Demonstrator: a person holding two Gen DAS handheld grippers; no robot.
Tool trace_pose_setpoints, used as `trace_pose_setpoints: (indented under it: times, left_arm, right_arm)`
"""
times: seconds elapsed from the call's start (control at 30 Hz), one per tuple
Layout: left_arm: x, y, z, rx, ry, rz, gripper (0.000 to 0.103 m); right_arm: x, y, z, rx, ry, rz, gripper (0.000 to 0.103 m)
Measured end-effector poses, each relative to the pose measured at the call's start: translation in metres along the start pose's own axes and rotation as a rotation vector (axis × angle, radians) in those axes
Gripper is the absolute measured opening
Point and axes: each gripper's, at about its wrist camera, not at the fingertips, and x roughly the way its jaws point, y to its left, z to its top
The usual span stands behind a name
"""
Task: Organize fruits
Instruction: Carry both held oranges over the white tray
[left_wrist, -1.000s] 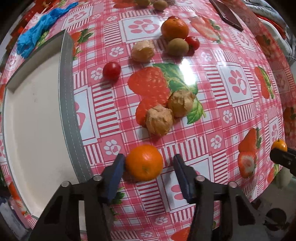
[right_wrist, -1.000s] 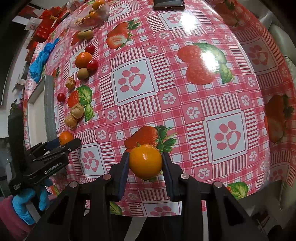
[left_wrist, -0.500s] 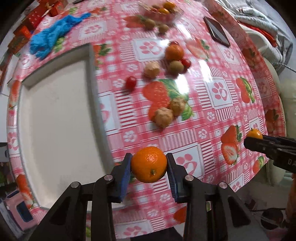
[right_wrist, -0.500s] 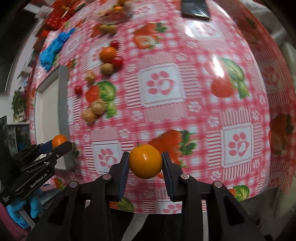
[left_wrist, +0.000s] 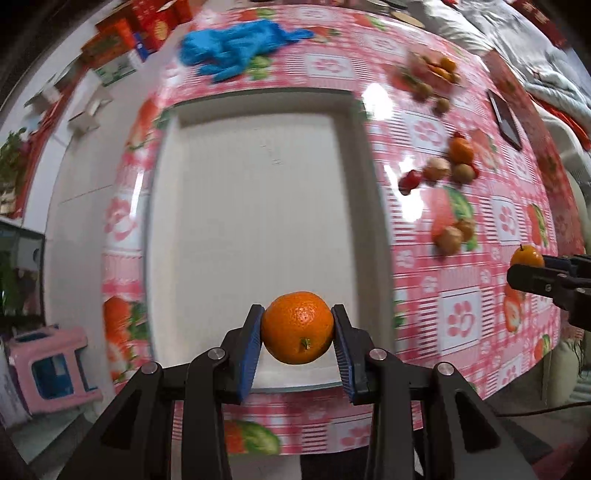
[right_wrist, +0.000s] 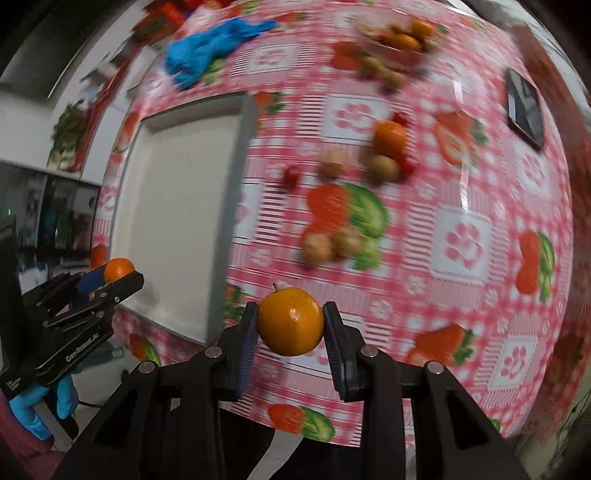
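Right now the left tongs (left_wrist: 297, 332) are gripping an orange (left_wrist: 297, 327) between their blue pads, stem end facing the camera, and are holding it in the air above the near edge of a white tray (left_wrist: 251, 221). Meanwhile the right tongs (right_wrist: 290, 325) are clamping a second, yellower orange (right_wrist: 290, 321) with a short stalk on top, and are holding it over the checked tabletop (right_wrist: 461, 280) just beside the tray's (right_wrist: 173, 206) near right corner. A hand in a blue glove (right_wrist: 26, 410) is carrying the left tongs (right_wrist: 114, 277), which are showing at the left border of the right wrist view. Further out, on the cloth to the right of the tray, two walnuts (right_wrist: 332, 243) are lying touching each other beside a printed strawberry. Beyond them a small cluster is sitting together: another orange (right_wrist: 388, 137), a brownish round fruit (right_wrist: 380, 167), a third walnut (right_wrist: 332, 164) and a cherry tomato (right_wrist: 291, 175) slightly apart toward the tray. Near the far edge a clear bowl (right_wrist: 395, 38) is holding more fruit, too blurred to name. A dark phone (right_wrist: 524, 107) is lying toward the far right corner, and a crumpled blue glove (left_wrist: 236, 48) is lying past the tray's far side.
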Motion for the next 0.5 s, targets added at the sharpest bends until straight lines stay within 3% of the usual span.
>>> trace_pose_setpoints:
  times: [0.5]
  left_arm:
    - [0.009, 0.054, -0.017, -0.036, 0.006, 0.006, 0.038]
  right_arm:
    - [0.04, 0.091, 0.024, -0.143, 0.071, 0.016, 0.037]
